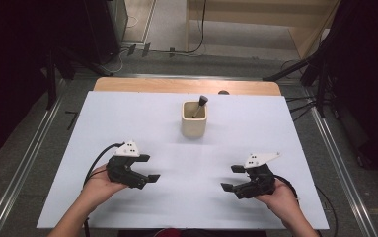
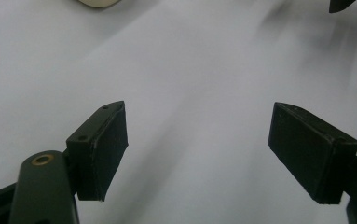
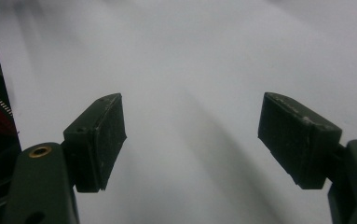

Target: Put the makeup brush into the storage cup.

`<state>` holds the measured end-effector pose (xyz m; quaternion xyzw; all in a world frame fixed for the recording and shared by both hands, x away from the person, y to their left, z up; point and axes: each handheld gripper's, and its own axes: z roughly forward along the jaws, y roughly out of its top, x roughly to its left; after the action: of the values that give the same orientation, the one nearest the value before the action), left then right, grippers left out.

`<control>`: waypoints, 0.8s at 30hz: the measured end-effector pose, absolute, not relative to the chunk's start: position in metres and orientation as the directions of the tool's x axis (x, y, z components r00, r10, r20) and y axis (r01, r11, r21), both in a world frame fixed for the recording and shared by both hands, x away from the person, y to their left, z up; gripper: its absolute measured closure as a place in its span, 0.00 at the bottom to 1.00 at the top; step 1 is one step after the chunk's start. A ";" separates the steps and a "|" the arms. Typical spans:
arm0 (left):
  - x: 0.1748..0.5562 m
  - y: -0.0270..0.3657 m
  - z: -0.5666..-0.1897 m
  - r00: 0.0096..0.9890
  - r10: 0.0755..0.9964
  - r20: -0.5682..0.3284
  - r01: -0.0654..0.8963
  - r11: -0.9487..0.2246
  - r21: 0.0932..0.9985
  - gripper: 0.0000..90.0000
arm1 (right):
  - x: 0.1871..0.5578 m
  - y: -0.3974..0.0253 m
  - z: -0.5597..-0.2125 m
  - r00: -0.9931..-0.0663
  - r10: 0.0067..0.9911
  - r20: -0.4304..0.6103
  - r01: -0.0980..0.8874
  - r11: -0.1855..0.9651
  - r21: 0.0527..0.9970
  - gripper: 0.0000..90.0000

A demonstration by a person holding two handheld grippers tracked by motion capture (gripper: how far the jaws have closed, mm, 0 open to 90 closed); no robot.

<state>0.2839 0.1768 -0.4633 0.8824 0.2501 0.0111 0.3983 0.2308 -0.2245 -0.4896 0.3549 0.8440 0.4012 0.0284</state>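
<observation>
left gripper [image 1: 148, 169] jaws wide, empty | right gripper [image 1: 232, 177] jaws wide, empty | cup [image 1: 194, 120] holds stick [image 1: 200, 105], well apart | reach the stick from above, steady the cup

So the table [image 1: 127, 85] is wood with a big white sheet [image 1: 127, 128] covering most of it. A cream cup [image 1: 194, 126] stands on the sheet toward the far middle.

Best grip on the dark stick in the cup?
Grip the stick by its dark top end, coming from above. That end leans out over the far-right rim of the cup; the rest sits inside. Both tools, left and right, are open.
</observation>
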 end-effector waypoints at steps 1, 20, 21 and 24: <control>0.283 0.178 -0.463 0.875 0.451 -0.176 0.432 -0.562 0.705 0.23 | 0.231 -0.225 -0.490 -0.745 0.623 0.237 0.578 0.426 0.696 0.27; 0.275 0.196 -0.469 0.870 0.468 -0.152 0.434 -0.585 0.685 0.23 | 0.234 -0.231 -0.492 -0.732 0.640 0.232 0.586 0.418 0.694 0.27; 0.275 0.196 -0.469 0.869 0.471 -0.151 0.436 -0.586 0.682 0.23 | 0.234 -0.231 -0.492 -0.732 0.640 0.232 0.586 0.418 0.695 0.27; 0.276 0.197 -0.470 0.867 0.473 -0.154 0.440 -0.585 0.681 0.23 | 0.234 -0.230 -0.492 -0.731 0.641 0.233 0.587 0.417 0.694 0.27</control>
<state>0.2762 0.1967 -0.4697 0.8900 0.2566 0.0218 0.3764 0.2341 -0.2304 -0.4915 0.3649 0.8411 0.3978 0.0342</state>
